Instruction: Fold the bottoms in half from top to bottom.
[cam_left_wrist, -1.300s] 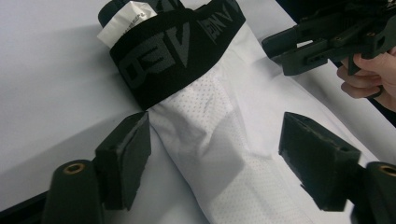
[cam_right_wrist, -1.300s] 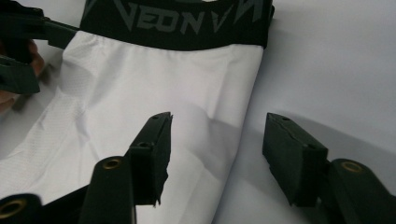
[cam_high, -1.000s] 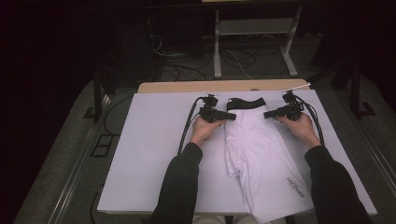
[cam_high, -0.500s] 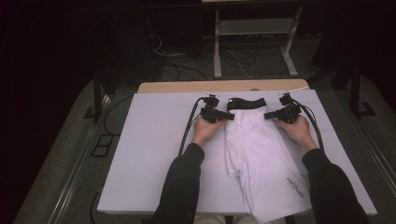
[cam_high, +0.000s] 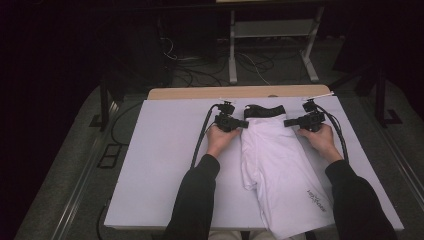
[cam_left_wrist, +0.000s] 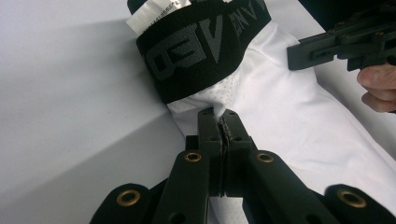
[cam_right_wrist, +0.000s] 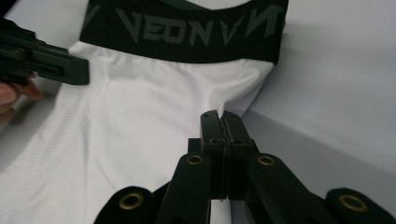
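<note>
High view: left gripper (cam_high: 243, 123) and right gripper (cam_high: 288, 122) each pinch white shorts (cam_high: 280, 170) fabric (just below the black waistband (cam_high: 264, 109)).

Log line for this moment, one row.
left tool: shut on white shorts, side edge below black waistband | right tool: shut on opposite edge | shorts flat on white table
</note>
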